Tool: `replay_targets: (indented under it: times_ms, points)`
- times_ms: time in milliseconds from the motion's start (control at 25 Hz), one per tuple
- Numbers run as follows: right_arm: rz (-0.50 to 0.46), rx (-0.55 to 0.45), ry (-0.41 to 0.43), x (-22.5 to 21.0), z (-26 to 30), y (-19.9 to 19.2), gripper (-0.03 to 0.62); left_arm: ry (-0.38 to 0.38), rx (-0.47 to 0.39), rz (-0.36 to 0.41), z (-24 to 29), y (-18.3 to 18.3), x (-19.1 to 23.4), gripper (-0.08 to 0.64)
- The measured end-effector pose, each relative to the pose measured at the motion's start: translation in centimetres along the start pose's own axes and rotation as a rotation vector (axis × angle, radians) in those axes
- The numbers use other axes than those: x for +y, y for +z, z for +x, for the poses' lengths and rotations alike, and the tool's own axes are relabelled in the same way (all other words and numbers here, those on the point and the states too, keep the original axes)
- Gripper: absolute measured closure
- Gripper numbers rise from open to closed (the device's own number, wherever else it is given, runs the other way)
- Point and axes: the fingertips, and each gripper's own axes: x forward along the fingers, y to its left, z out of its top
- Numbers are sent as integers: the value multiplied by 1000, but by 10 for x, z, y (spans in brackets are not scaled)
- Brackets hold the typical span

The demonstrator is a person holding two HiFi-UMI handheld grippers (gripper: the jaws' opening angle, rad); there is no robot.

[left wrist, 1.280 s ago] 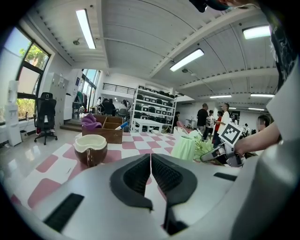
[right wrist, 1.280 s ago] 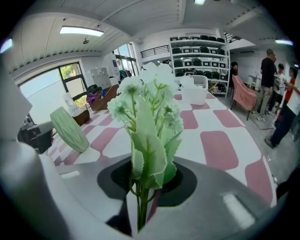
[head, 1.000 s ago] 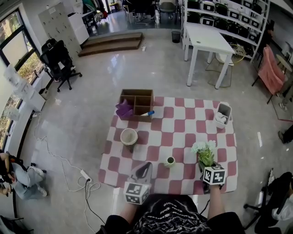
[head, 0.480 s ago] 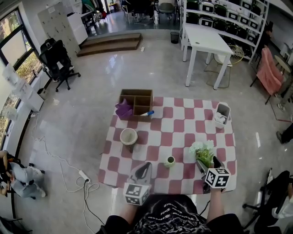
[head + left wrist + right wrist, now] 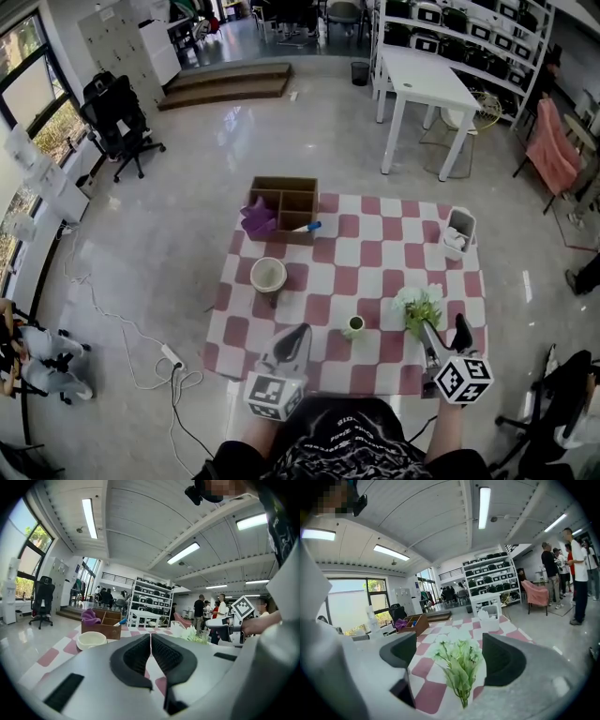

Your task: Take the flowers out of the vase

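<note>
Seems like the letting-go step: just been spreading the right gripper (image 5: 444, 330) wide, flowers (image 5: 419, 307) between its jaws but touching neither pad, down on the checked cloth (image 5: 375, 272) clear of the vase (image 5: 352, 327). Got the left gripper (image 5: 298, 333) pinched together on nothing. Next, probably backing off without snagging petals. Counting: one flower bunch, one vase, one bowl (image 5: 268, 274), one wooden box (image 5: 284, 181), one white bin (image 5: 466, 223).
</note>
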Motion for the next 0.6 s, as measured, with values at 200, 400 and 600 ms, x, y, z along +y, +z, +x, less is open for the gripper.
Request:
replay_targets:
  times_ms: [200, 400, 600]
  points:
    - [7, -100, 59, 28, -22, 29, 169, -20, -41, 45, -7, 18, -3, 545]
    - [-102, -102, 68, 54, -31, 29, 209, -28, -48, 41, -11, 21, 0, 545]
    - [-150, -112, 88, 77, -34, 22, 379, -33, -42, 54, -15, 22, 1, 544]
